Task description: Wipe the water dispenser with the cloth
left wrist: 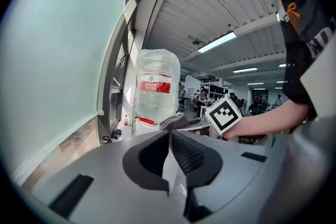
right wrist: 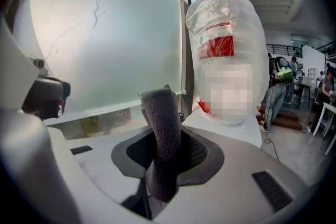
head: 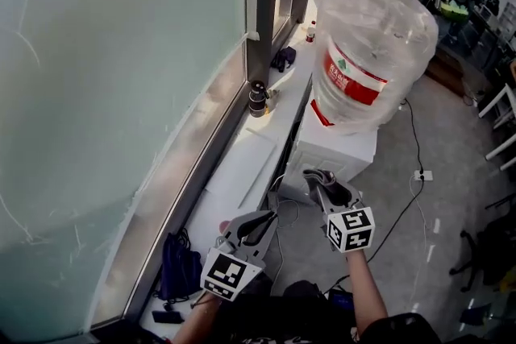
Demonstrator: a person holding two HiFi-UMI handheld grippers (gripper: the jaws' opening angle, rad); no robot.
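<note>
The white water dispenser (head: 334, 151) stands against the window sill, and a plastic-wrapped bottle (head: 367, 44) with a red label sits on top of it. My right gripper (head: 320, 178) hovers just in front of the dispenser's near edge, shut on a folded grey cloth (head: 324, 176). In the right gripper view the cloth (right wrist: 161, 134) stands up between the jaws, with the dispenser top (right wrist: 231, 131) and the bottle (right wrist: 223, 44) beyond it. My left gripper (head: 268, 219) is lower and to the left, shut with nothing in it. The left gripper view shows its jaws pressed together, the bottle (left wrist: 156, 86) and the cloth (left wrist: 176, 121).
A frosted window (head: 121, 93) and a long white sill (head: 242, 165) run along the left. On the sill are a dark cylinder (head: 257, 98), a black item (head: 283, 57) and a small bottle (head: 310, 33). A blue bag (head: 173, 266) lies near me. A cable and socket (head: 422, 175) are on the floor.
</note>
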